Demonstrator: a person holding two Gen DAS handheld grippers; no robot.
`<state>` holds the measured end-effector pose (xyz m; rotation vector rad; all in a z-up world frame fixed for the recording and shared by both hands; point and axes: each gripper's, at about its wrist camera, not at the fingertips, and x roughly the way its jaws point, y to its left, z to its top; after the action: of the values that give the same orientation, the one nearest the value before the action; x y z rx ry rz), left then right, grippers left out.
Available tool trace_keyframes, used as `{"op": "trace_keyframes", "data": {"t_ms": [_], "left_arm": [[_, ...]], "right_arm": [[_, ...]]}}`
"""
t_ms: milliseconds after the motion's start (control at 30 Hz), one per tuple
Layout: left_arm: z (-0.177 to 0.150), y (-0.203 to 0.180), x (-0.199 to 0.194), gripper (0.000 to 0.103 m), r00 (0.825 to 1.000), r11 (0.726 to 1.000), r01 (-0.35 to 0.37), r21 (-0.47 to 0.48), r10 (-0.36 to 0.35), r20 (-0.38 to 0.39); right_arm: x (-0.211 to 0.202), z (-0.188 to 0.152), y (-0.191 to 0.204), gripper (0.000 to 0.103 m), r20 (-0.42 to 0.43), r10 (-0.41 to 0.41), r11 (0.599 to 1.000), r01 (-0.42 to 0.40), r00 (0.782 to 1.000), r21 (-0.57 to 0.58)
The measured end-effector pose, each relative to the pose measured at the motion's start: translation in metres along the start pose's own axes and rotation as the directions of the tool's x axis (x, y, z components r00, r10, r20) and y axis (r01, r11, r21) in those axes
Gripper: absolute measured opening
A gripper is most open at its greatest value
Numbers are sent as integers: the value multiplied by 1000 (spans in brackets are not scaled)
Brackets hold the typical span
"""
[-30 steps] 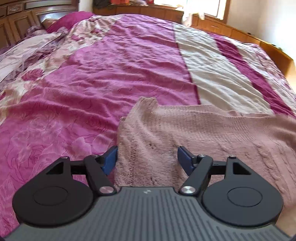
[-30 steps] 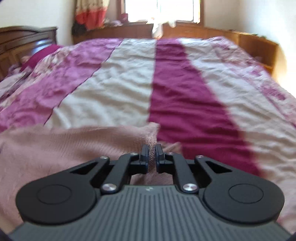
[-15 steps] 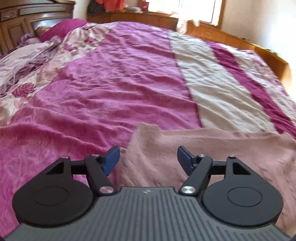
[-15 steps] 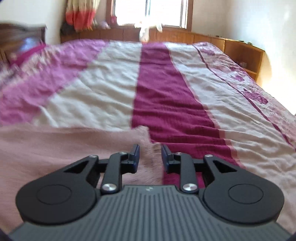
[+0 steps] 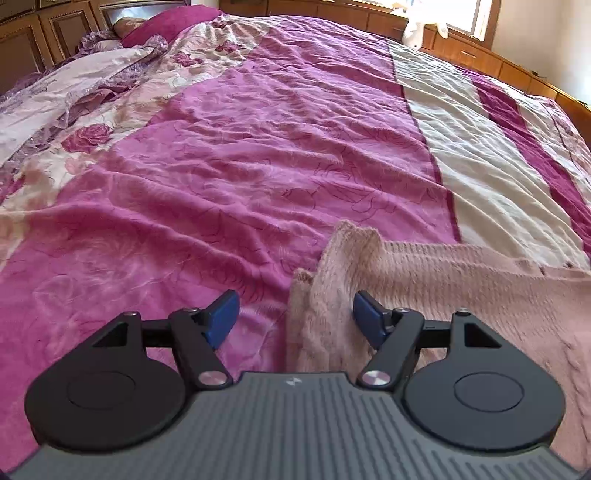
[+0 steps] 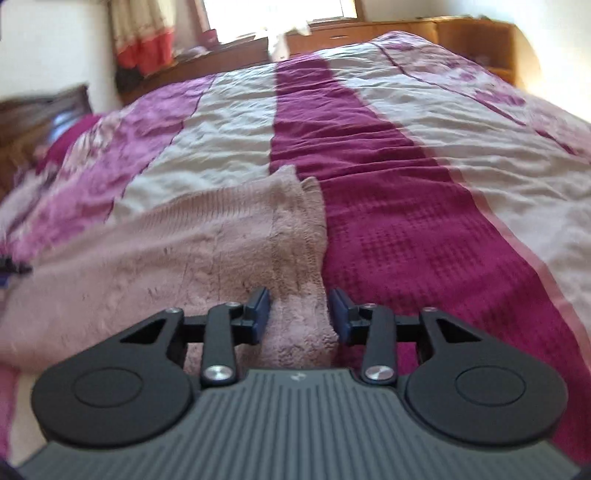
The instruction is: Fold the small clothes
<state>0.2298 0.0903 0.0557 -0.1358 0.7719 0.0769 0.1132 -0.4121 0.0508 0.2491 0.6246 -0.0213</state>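
Hovering low over the bedspread (image 5: pixel 258 155), the left gripper (image 5: pixel 293 317) is held with jaws spread wide at the left edge of the pink knitted garment (image 5: pixel 461 295), which lies flat. A pillow (image 5: pixel 166 20) is seen only there. Over the garment's right edge, the right gripper (image 6: pixel 298 314) is likewise parted, nothing clamped; only its blurred view shows a curtain (image 6: pixel 144 33).

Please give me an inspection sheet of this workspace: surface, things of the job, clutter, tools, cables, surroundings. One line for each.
Surface: bed with a striped bedspread, magenta, cream and dark red, wrinkled.
Job's things: one pink knit garment lying on the bedspread, its two corners near the tools slightly raised.
Clutter: crumpled floral bedding and a pillow at the head end.
Tools: left tool open, garment edge between its fingers; right tool open over the garment's other edge; neither grips.
Cables: nothing seen.
Surroundings: wooden headboard, wooden cabinets along the wall, bright window, curtain. Right view is blurred.
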Motion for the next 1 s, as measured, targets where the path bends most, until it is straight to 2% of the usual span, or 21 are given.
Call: {"op": "trace_keyframes", "data": {"t_ms": [100, 167, 233, 367, 533, 633, 867, 1000], "left_arm": [[-8, 1, -27, 76, 1000, 1000, 4, 20, -4, -21], [-14, 2, -43, 76, 999, 1000, -3, 31, 4, -43], [-23, 2, -58, 77, 997, 999, -10, 30, 12, -71], [-40, 4, -82, 82, 993, 1000, -6, 6, 6, -121], [-65, -4, -101, 84, 988, 998, -63, 32, 67, -140], [-76, -3, -107, 84, 985, 999, -40, 0, 39, -165], [-85, -8, -109, 84, 978, 998, -56, 1, 55, -203], [-85, -12, -109, 84, 972, 996, -89, 10, 89, -216]], "right_arm": [[-12, -2, -3, 45, 26, 0, 998, -2, 1000, 57], [-18, -2, -8, 61, 33, 20, 994, -24, 999, 109], [-23, -4, -14, 65, 43, 56, 984, -63, 997, 169], [-21, -3, -21, 66, 33, 86, 969, -91, 996, 230], [-8, -5, -29, 66, 1, 71, 964, -69, 997, 257], [1, -10, -34, 68, -9, 97, 954, -90, 995, 285], [11, -15, -31, 67, -14, 206, 936, -193, 978, 295], [19, -24, -23, 67, 29, 187, 951, -188, 982, 244]]}}
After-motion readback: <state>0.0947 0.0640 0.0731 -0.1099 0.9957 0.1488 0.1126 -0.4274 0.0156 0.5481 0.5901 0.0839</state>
